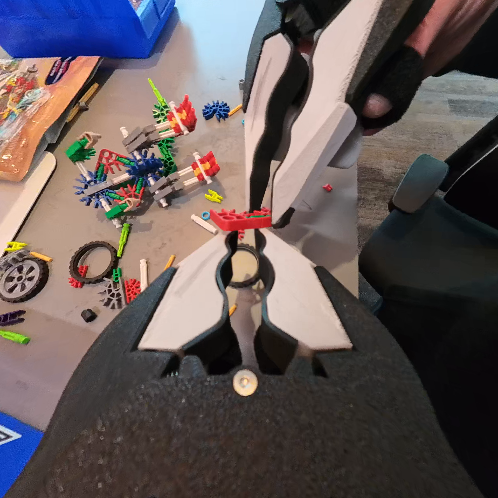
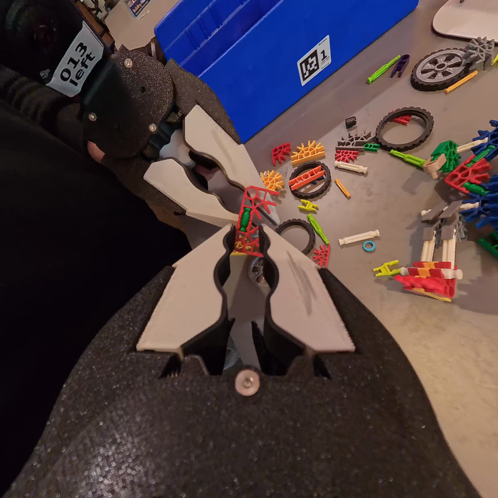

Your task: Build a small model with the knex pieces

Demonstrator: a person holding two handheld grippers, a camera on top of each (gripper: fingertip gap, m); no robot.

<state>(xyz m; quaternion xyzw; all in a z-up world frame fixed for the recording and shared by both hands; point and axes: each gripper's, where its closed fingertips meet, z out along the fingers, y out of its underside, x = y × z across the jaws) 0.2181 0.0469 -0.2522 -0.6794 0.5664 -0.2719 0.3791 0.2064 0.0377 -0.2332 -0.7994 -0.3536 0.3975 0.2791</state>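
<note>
My right gripper (image 2: 248,237) is shut on the lower end of a red connector assembly (image 2: 252,199). The assembly is two flat red lattice connectors joined by a short green rod (image 2: 244,215), with a yellow piece (image 2: 238,245) behind the gripped end. It is held above the grey table (image 2: 404,336). In the left wrist view the right gripper (image 1: 266,215) comes down from above and holds the assembly (image 1: 237,219) edge-on. My left gripper (image 1: 244,233) has its tips right at the near edge of the assembly. Its jaws are narrowly apart around a small red prong, with a gap on both sides.
A blue bin (image 2: 269,67) stands at the back. A half-built model (image 1: 140,167), black tyres (image 1: 93,262), a grey wheel (image 1: 20,277) and loose rods and connectors lie on the table. A printed booklet (image 1: 32,107) lies far left. A chair armrest (image 1: 420,183) stands off the table's right edge. The grippers are tip to tip, or close to it. From either gripper's tips it is about 25 cm to the grey wheel (image 1: 20,277). The right camera catches it too, in the right wrist view (image 2: 443,66).
</note>
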